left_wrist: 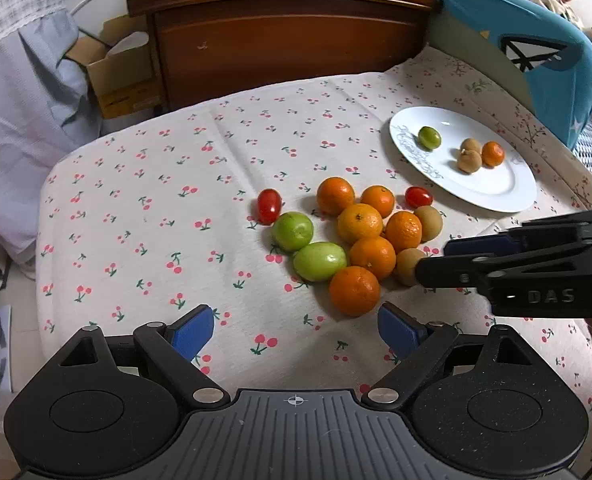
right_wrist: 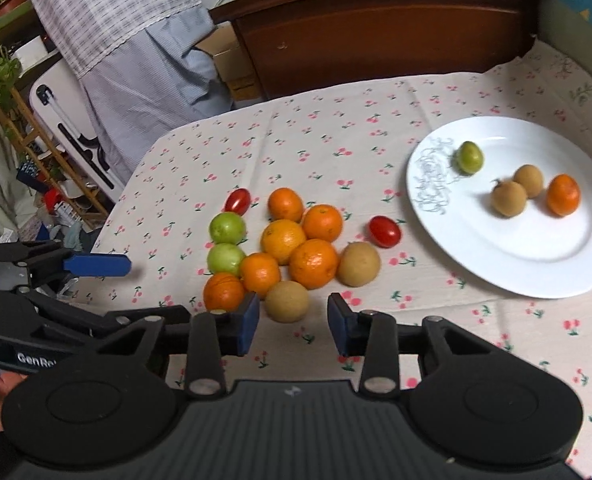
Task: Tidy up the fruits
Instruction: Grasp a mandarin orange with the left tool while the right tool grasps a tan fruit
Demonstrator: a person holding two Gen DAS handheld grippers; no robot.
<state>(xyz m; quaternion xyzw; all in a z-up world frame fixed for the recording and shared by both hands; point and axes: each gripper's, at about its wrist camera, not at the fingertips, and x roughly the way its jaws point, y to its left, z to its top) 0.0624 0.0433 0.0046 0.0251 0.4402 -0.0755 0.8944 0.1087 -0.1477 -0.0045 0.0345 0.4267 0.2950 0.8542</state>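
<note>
Fruits [right_wrist: 280, 248] lie heaped on the cherry-print table left of the plate [right_wrist: 507, 264]; right tongs [right_wrist: 294, 326], apparently unclenched, should straddle the near brown fruit [right_wrist: 287, 301] squarely; left tongs [left_wrist: 296, 330] gape empty.

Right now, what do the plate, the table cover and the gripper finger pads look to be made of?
Plate: likely glazed ceramic; glossy white, soft reflections, grey printed scrollwork.
Table cover: woven cloth, matte, with fold creases and a cherry print.
Finger pads: blue, matte, probably rubber or foam; material not certain.
</note>
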